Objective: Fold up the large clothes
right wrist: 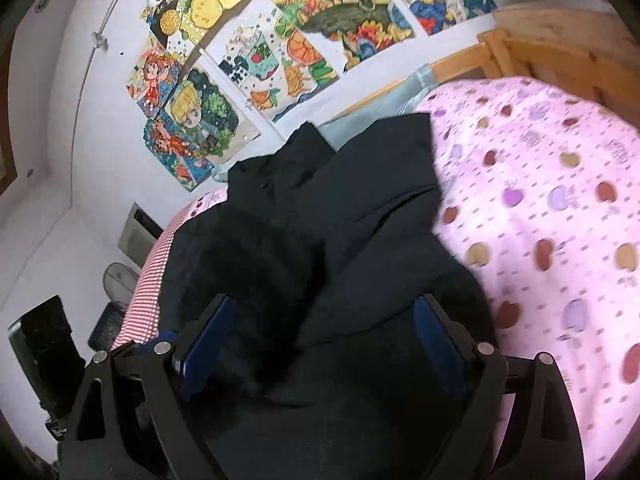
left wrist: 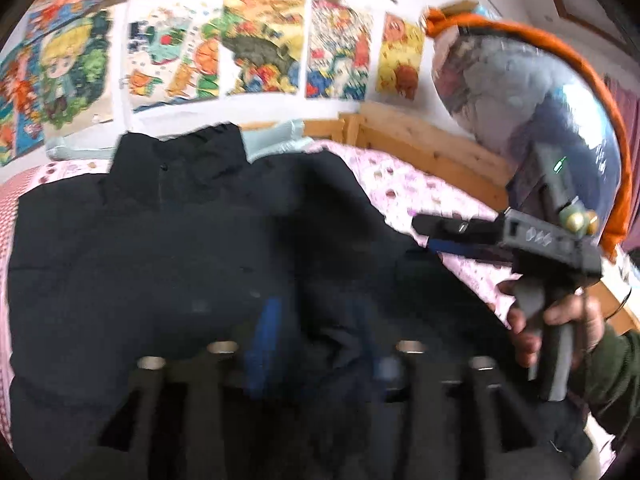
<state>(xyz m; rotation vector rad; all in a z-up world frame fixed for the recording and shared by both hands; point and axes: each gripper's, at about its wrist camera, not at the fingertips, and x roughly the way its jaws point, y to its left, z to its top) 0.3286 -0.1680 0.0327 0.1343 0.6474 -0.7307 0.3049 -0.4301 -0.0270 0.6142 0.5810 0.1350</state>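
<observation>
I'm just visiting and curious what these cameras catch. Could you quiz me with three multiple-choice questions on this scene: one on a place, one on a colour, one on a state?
1. Where does the black jacket lie?
A. on the pink bedspread
B. on a chair
C. on the floor

2. What colour are the pads inside the right claw?
A. red
B. blue
C. yellow

3. How does the right claw stand?
A. shut on the jacket
B. open, fingers apart
C. shut on nothing

Answers:
1. A, the jacket is spread over the patterned bedspread below the wall drawings.
2. B, both inner faces show blue.
3. B, the two fingers stand wide apart over the jacket, pinching nothing.
</observation>
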